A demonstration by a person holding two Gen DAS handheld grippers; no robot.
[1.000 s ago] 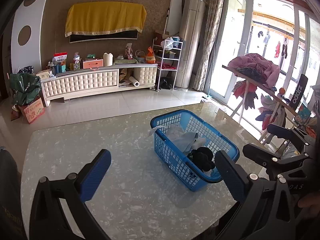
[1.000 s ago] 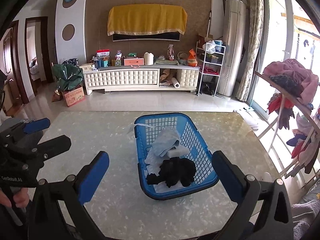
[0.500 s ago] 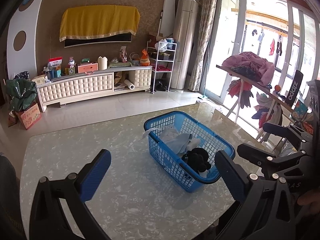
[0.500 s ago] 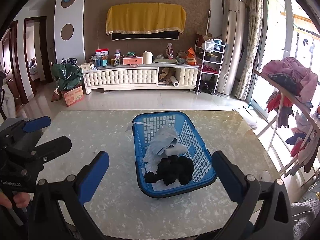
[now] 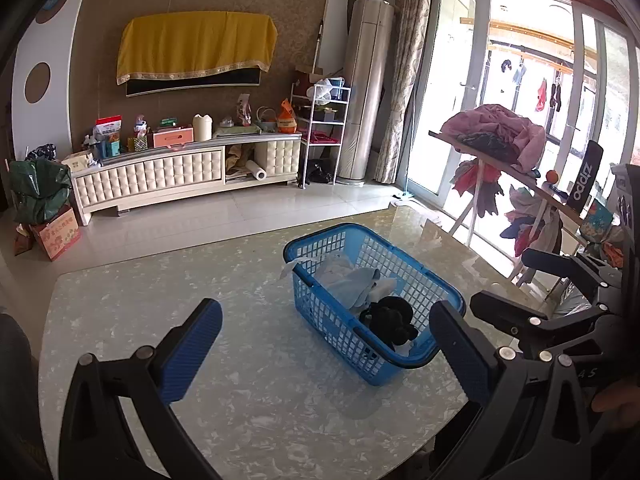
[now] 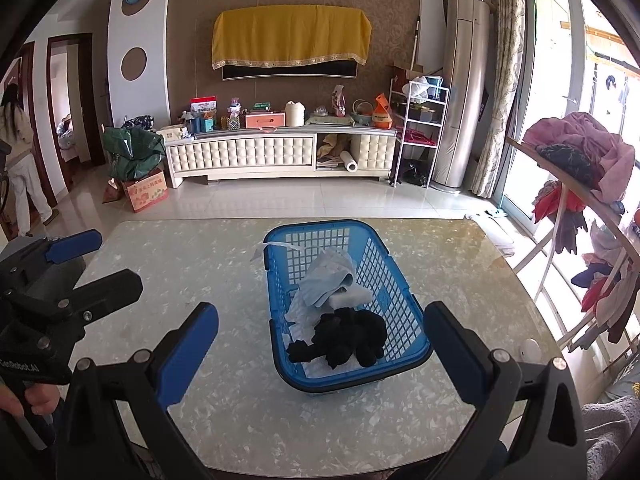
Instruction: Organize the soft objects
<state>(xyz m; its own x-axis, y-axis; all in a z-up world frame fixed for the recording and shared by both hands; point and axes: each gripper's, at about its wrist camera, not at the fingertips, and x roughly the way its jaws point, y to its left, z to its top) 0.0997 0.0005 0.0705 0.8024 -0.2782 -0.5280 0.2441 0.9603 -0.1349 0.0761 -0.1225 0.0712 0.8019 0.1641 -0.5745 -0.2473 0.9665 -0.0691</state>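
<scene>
My left gripper [image 5: 326,344] hung over the near left part of the marble table [image 6: 200,256], its blue-padded jaws spread wide and holding nothing. My right gripper [image 6: 320,344] hovered above the table's near edge, jaws just as wide and equally empty. Between and beyond them stood the blue basket [image 6: 404,292], resting on the tabletop nearer the right edge than the left. Inside it, a bundle of black socks [image 6: 344,336] lay at the near end, touching a pale blue cloth [image 6: 324,276] heaped toward the middle, with white cloth [image 6: 352,298] beside it. A white strip [image 6: 280,245] draped over the basket's far left rim.
</scene>
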